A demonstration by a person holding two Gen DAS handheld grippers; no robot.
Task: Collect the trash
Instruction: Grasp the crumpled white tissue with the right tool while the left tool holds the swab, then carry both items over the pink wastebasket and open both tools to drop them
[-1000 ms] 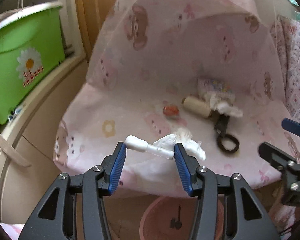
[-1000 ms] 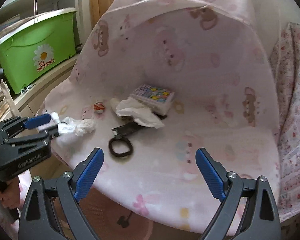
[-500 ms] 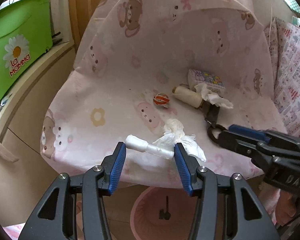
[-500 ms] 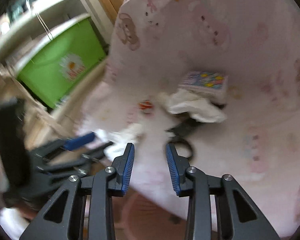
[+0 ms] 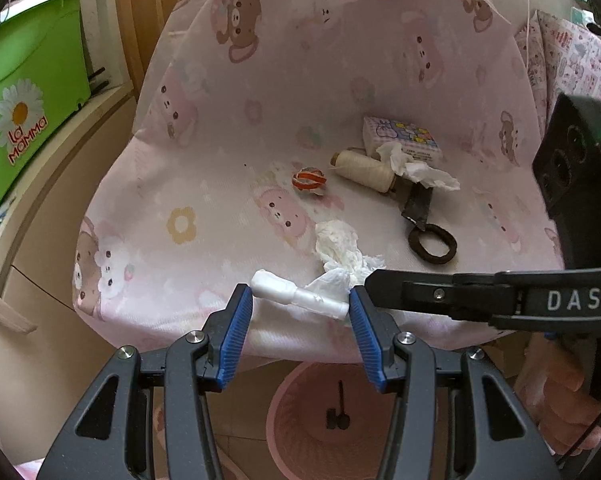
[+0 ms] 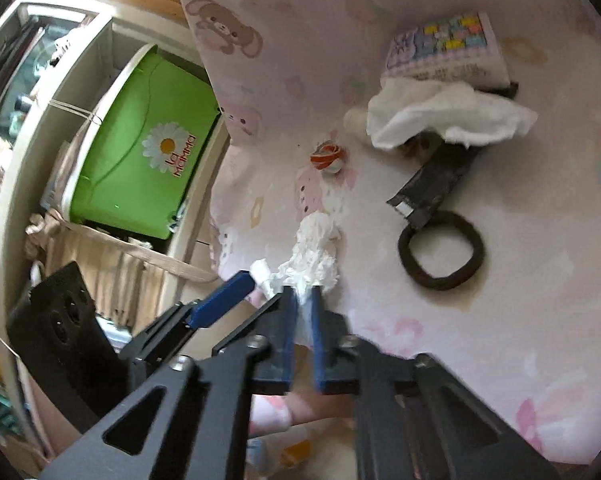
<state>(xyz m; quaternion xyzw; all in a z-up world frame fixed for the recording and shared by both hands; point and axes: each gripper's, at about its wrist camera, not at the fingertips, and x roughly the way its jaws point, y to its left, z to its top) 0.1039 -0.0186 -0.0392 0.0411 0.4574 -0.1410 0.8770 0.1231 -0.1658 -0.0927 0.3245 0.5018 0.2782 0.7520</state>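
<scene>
Pink bear-print cloth (image 5: 204,184) drapes a seat-like surface, with a green storage bin (image 5: 24,92) on a shelf to the left and a pink wastebasket (image 5: 340,412) on the floor below the front edge. Items on cloth: crumpled white tissue (image 5: 342,250) near the front edge; second tissue (image 5: 418,168) further back, lying over a black strap with a dark hair tie (image 5: 432,244) at its end; cream thread spool (image 5: 364,170); small orange-and-white ball (image 5: 309,179); patterned tissue pack (image 5: 400,140). Left gripper (image 5: 300,320): pads partly closed on the ends of a white plastic tube (image 5: 298,294), held crosswise at the cloth's edge, above the basket. Right gripper (image 6: 302,316): blurred, reaching in from the right; jaws nearly together at the near end of the crumpled tissue, which appears pinched between them, though the contact is not sharp. Judged step: securing the front tissue for the basket. Risks: the two tools sit almost touching, so a bump could knock the tube loose from its end-on hold; a thin pinch on soft paper may tear or slip; the pads could catch the cloth with the tissue and drag the ball or spool forward.
</scene>
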